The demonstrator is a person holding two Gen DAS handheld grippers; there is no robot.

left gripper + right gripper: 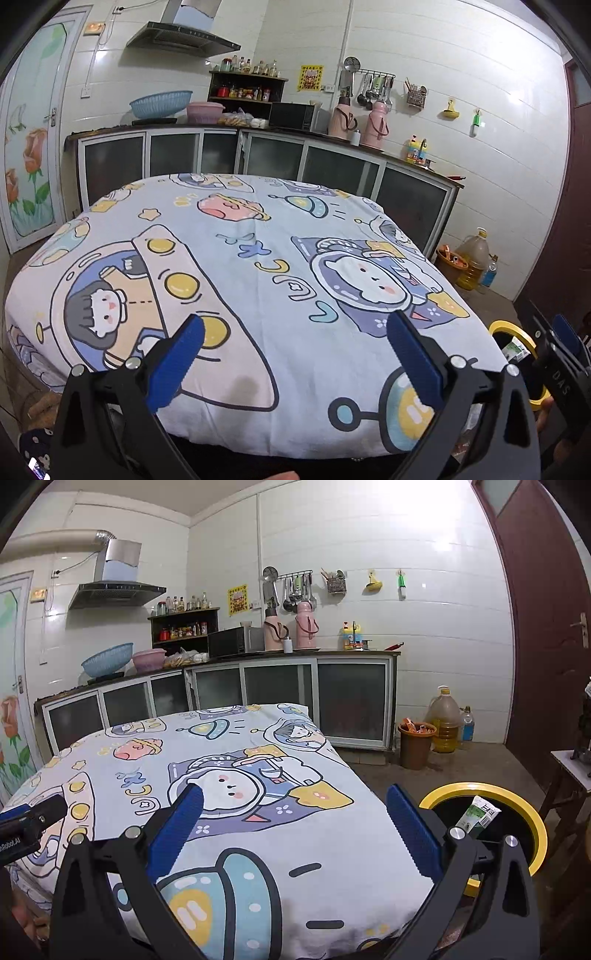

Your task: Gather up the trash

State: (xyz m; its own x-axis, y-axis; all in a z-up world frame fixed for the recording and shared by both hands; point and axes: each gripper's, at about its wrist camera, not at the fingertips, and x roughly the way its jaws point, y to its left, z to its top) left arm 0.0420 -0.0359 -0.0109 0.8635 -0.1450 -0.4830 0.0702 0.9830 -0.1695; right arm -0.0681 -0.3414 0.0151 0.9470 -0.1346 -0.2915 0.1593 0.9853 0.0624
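Carton (478, 815) leans in bin (537, 814), seemingly right of table (295, 830).

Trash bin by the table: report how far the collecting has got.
Done: a green-and-white carton stands tilted inside the yellow-rimmed bin. In hand: nothing; the left gripper and right gripper both hover with jaws open and empty. Left: no trash shows on the cartoon tablecloth.

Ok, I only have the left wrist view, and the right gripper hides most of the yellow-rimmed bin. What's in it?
Observer: A green-and-white carton stands tilted inside the yellow-rimmed bin.
Operator: Is the right gripper holding anything?
Observer: No. The right gripper is open and empty, over the near edge of the tablecloth, with the bin just to its right.
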